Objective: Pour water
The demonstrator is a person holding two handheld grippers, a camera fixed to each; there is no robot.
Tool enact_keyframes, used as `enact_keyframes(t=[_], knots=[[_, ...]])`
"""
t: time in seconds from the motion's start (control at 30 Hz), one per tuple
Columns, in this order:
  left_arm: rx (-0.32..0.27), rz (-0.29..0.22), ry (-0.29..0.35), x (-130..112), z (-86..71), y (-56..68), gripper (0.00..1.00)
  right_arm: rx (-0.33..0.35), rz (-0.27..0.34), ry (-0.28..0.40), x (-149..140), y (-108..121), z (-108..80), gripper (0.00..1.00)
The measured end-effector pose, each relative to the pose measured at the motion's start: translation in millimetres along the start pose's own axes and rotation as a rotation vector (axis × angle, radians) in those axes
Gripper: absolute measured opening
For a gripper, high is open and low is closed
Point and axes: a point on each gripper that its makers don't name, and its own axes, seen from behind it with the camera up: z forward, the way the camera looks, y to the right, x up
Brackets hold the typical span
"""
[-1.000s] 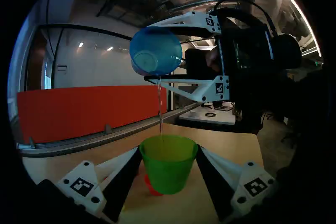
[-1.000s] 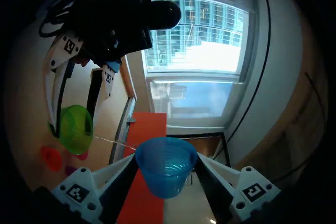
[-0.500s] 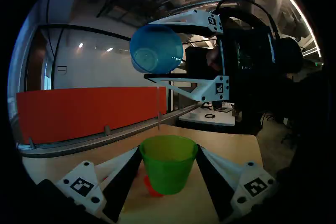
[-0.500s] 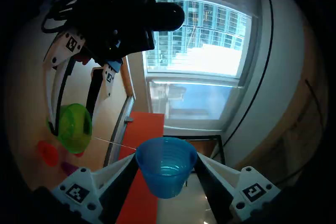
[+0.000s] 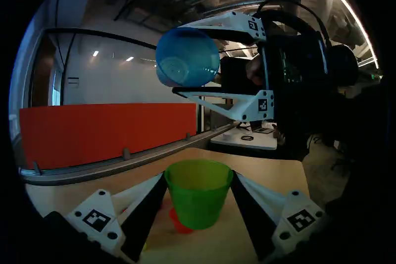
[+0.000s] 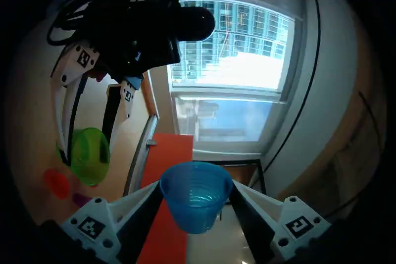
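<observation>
The blue cup [image 5: 187, 57] is hanging directly above the green cup [image 5: 198, 195], tipped so that its long axis is lying close to level and its lower rim is sitting over the green cup's open mouth. No thread of water is showing in the gap between the two. In the right gripper view a little water [image 6: 197, 198] is pooling low inside the blue cup, so the pour is probably at or near its end. The right gripper [image 6: 196, 203] is clamping the blue cup from both sides, rolled over so that the cup's rim is leaning toward the green cup. The left gripper [image 5: 198, 184] is pinching the green cup between both fingers and keeping it upright, just over the worktop [image 5: 267, 167]. Beneath the green cup a small red thing [image 5: 177, 220] is lying on the worktop. Whichever way the right gripper tips next, the blue cup's rim is staying lined up above the green cup, which is what any last drops depend on.
</observation>
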Motion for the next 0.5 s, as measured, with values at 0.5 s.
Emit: enact_keyframes(t=[0.5], knots=[[0.007, 0.003, 0.001, 3, -2.1, -1.2, 0.88, 0.010, 0.305, 0.002, -7, -12, -10.1, 0.91]])
